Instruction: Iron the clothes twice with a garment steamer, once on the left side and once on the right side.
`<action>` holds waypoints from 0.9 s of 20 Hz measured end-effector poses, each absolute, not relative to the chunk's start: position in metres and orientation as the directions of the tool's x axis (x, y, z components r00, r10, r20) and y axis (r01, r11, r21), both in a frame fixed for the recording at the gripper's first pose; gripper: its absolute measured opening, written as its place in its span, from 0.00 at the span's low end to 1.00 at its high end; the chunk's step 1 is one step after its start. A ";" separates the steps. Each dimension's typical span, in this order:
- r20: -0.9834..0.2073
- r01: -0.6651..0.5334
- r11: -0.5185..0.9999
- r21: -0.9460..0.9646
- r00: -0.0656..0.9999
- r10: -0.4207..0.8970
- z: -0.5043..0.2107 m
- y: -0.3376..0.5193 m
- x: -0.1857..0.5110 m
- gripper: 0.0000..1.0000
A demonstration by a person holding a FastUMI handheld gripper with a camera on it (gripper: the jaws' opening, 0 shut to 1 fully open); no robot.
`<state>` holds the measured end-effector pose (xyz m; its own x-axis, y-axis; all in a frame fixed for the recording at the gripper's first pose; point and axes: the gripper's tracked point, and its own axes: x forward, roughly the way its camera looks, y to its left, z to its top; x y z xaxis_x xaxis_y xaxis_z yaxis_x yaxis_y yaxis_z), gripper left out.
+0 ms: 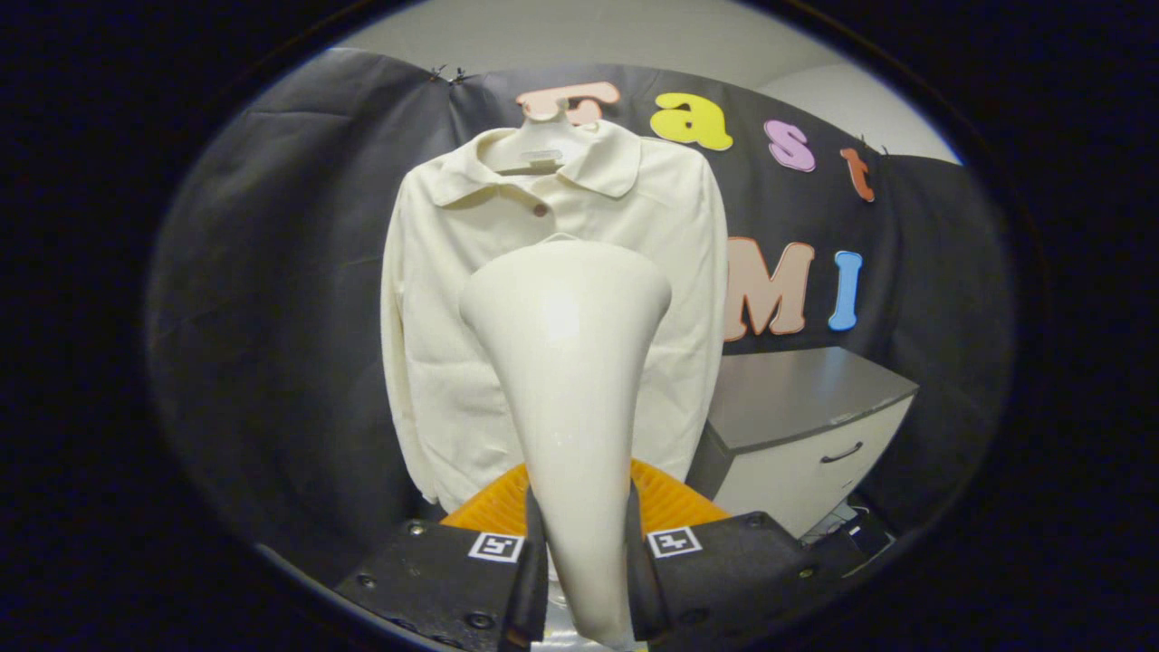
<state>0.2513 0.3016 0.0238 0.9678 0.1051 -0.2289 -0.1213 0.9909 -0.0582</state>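
Note:
A cream long-sleeved shirt (453,362) with a collar and a brown button hangs on a white hanger (536,149) against the dark booth wall. The cream garment steamer (566,362) stands up between my fingers, its wide head raised in front of the shirt's middle, below the collar. My gripper (584,561) is shut on the steamer's narrow handle, both fingers pressing its sides. The steamer hides the shirt's centre front. Whether the head touches the cloth I cannot tell.
A low cabinet (806,426) with a grey top and a white drawer front stands to the right of the shirt. An orange ribbed object (670,503) lies just behind my fingers, under the shirt's hem. Dark cables lie on the floor by the cabinet.

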 end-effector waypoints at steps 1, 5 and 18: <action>-0.229 -0.111 0.992 -0.063 0.969 0.094 0.030 0.297 0.263 0.36; -0.214 -0.084 0.995 -0.061 0.974 0.069 0.058 0.284 0.307 0.35; -0.186 -0.018 0.995 -0.099 0.983 0.000 0.083 0.240 0.385 0.36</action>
<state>0.3847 0.2404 0.0829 0.9826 -0.0003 -0.1856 -0.0185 0.9949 -0.0995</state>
